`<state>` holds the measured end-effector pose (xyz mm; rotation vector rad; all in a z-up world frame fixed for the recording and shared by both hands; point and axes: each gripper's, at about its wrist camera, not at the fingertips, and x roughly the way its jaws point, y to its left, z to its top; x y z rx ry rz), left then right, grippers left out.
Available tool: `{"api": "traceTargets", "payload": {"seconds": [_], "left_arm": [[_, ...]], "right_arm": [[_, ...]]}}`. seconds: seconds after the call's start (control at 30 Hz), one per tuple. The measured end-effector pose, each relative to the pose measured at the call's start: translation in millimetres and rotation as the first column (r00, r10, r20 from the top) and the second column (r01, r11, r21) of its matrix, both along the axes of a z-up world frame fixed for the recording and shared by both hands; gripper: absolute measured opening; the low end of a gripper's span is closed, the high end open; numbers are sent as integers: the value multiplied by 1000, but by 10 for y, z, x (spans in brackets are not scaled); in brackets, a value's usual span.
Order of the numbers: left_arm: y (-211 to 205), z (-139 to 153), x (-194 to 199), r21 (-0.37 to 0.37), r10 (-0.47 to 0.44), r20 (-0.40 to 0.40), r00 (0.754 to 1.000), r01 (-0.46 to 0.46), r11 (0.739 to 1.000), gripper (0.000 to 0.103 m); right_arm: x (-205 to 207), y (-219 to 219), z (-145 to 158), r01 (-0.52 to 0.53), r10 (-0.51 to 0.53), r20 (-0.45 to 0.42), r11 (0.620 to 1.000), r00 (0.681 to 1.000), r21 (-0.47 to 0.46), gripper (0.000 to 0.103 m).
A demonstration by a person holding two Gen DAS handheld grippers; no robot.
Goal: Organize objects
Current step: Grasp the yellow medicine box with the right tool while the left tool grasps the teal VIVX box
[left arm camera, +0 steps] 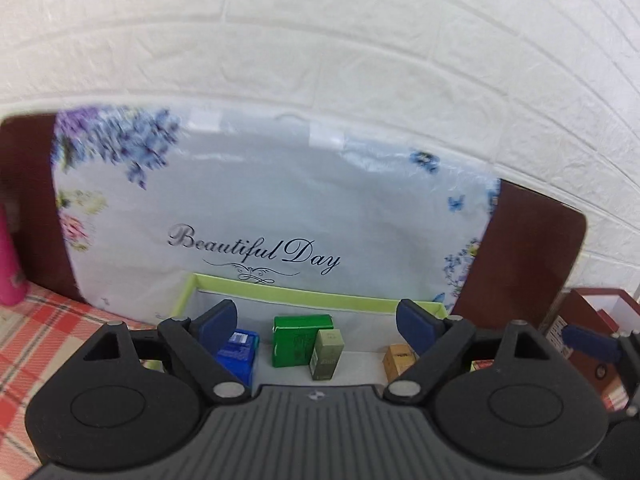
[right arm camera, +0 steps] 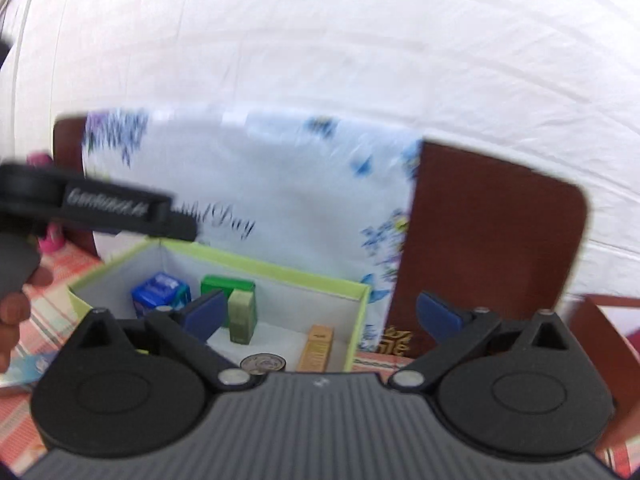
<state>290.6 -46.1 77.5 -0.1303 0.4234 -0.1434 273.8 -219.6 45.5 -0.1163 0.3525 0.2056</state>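
L hand-held gripper (left arm camera: 316,322) & R hand-held gripper (right arm camera: 320,316) spread, nothing btwn; green-rimmed box (right arm camera: 304,276) below.

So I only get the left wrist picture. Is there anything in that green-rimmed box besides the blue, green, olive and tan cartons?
Observer: Yes. The right wrist view shows a round silvery disc, maybe a tin's lid, on the floor of the green-rimmed box, near its front.
Operator: And the tan one? It's half hidden for me.
Observer: It's a tall, narrow tan carton, standing upright close to the box's right wall.
Operator: Anything on that brown board behind?
Observer: A gold emblem sits at the lower left corner of the brown board.
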Motion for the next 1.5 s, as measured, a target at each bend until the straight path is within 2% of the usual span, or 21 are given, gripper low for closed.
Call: {"api": "traceTargets", "payload": {"seconds": [0.07, 0.17, 0.23, 0.4, 0.6, 0.8, 0.93, 1.1, 1.23, 1.5], "left_arm": [[16, 37, -277, 0, -34, 35, 999, 34, 999, 93], [16, 24, -651, 19, -2, 2, 1000, 2, 1000, 94], [45, -14, -858, 21, -7, -24, 1000, 7, 1000, 94], [157, -199, -1349, 26, 10, -23, 1000, -9, 1000, 94], [232, -428, -1765, 52, 8, -59, 998, -5, 999, 94], [256, -716, -1987, 49, -23, -128, 991, 29, 998, 94], [248, -879, -2072, 43, -46, -170, 984, 54, 998, 94], [270, -1005, -2154, 57, -55, -202, 978, 68, 996, 94], [356, -1029, -2210, 71, -39, -209, 977, 55, 996, 94], [657, -982, -2097, 90, 13, -197, 980, 5, 996, 94]], "right_arm": [[-250, -49, 43, 6, -6, 7, 999, 1000, 49, 103], [-667, -120, 49, 0, -3, 25, 994, 1000, 111, 103], [-934, -136, 44, -6, 3, 27, 992, 1000, 123, 103], [-1469, -126, -123, -4, 3, 4, 991, 1000, 134, 103], [-1909, -194, -412, 35, -20, -68, 972, 997, 232, 103], [-2209, -266, -708, 70, -30, -133, 950, 991, 305, 103], [-2317, -208, -846, 68, -21, -159, 953, 987, 296, 103], [-2369, -68, -1028, 55, -8, -207, 974, 978, 221, 103], [-2261, 95, -1093, 41, -5, -212, 986, 977, 164, 103], [-1883, 302, -1104, 38, 1, -219, 984, 976, 174, 103]]}}
